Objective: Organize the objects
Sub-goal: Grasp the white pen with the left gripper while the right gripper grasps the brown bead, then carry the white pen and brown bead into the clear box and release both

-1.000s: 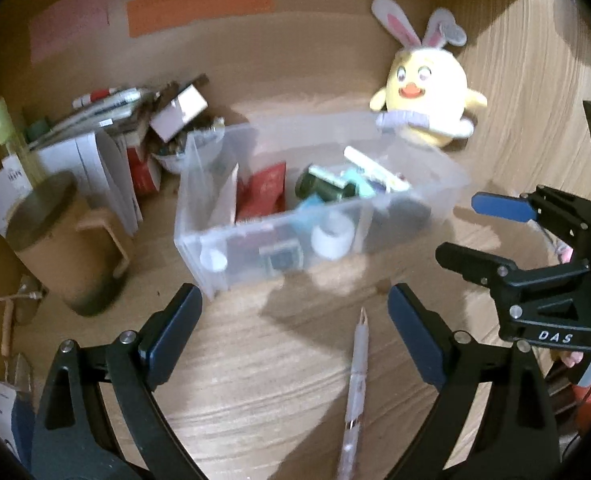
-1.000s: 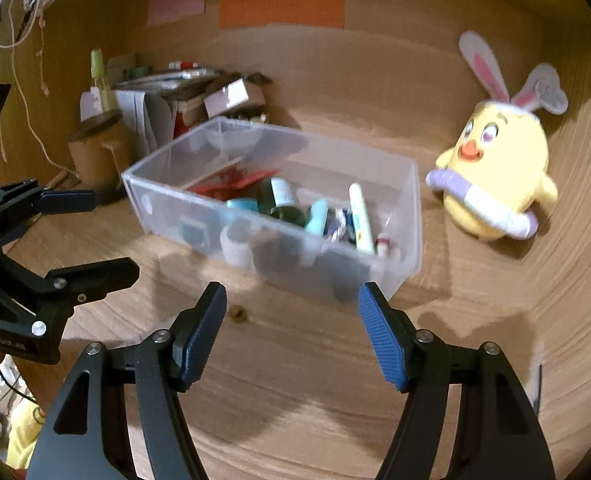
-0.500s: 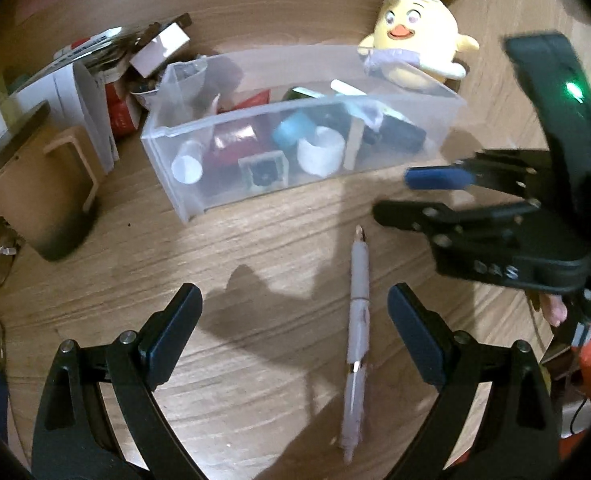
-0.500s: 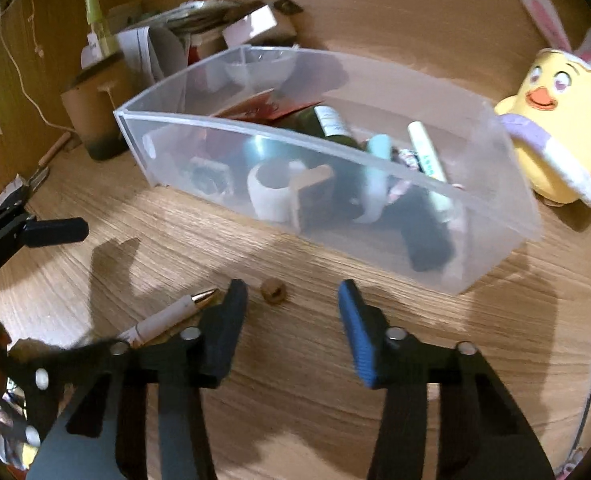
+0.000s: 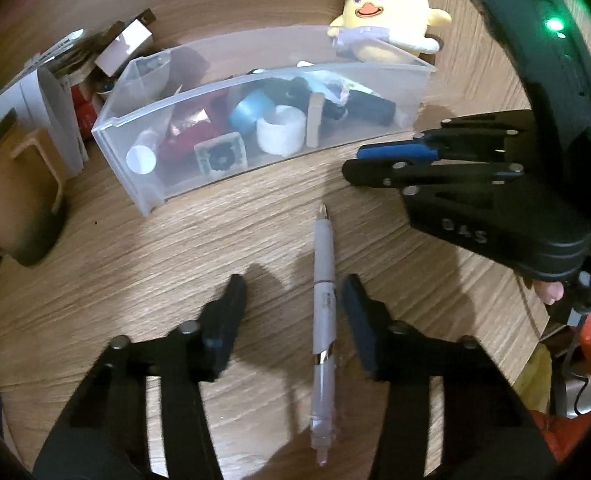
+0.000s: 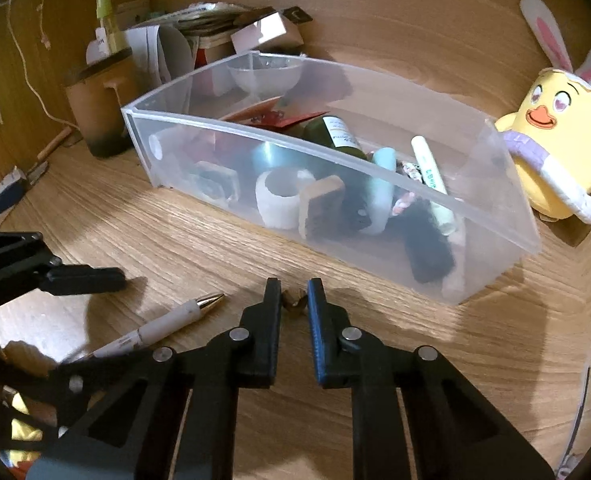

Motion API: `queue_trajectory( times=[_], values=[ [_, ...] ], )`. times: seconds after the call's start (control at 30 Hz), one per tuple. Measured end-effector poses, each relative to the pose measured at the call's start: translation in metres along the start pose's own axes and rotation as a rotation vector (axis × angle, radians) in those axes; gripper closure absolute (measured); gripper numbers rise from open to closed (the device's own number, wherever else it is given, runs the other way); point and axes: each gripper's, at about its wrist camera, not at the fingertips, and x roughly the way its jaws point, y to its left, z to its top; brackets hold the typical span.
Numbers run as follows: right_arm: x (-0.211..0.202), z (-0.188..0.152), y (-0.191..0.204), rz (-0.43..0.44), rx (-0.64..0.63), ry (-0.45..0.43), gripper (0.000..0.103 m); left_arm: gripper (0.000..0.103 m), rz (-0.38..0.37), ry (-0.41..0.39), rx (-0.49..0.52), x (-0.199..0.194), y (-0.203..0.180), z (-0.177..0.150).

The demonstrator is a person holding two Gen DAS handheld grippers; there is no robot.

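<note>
Two grippers (image 5: pixel 291 308) (image 6: pixel 293 300), pen (image 5: pixel 323 300), bead (image 6: pixel 294 302)

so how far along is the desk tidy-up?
Done: the clear bin already holds tape rolls, a bottle and markers. In hand: the right gripper is shut on a small brown cork-like piece; the left gripper is closing around the pen. Left: both go in the bin.

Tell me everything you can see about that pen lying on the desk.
The pen is slim, with a white, slightly see-through plastic barrel, a shiny metal tip and a metal band partway along. It lies flat on the wooden desk, tip toward the clear plastic box but apart from it. The left gripper straddles it, jaws closing; the pads do not yet touch it.
</note>
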Motion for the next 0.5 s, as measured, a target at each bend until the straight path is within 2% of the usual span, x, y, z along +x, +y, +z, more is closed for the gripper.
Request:
queue_trajectory(
  times=[0.13, 0.17, 0.33, 0.5],
  values=[
    [-0.01, -0.003, -0.006, 0.012, 0.027, -0.021, 0.091, 0.088, -0.007, 0.001, -0.013, -0.003, 0.003, 0.0],
    [-0.013, -0.004, -0.008, 0.013, 0.034, -0.027, 0.091, 0.092, -0.006, 0.002, -0.019, -0.003, 0.004, 0.001],
    [-0.025, -0.006, -0.015, 0.017, 0.064, -0.054, 0.091, 0.093, 0.003, -0.005, -0.048, -0.004, 0.009, 0.002],
    [-0.039, -0.006, -0.019, 0.015, 0.082, -0.082, 0.091, 0.093, 0.016, -0.048, -0.07, -0.015, 0.013, 0.006]
  ],
)
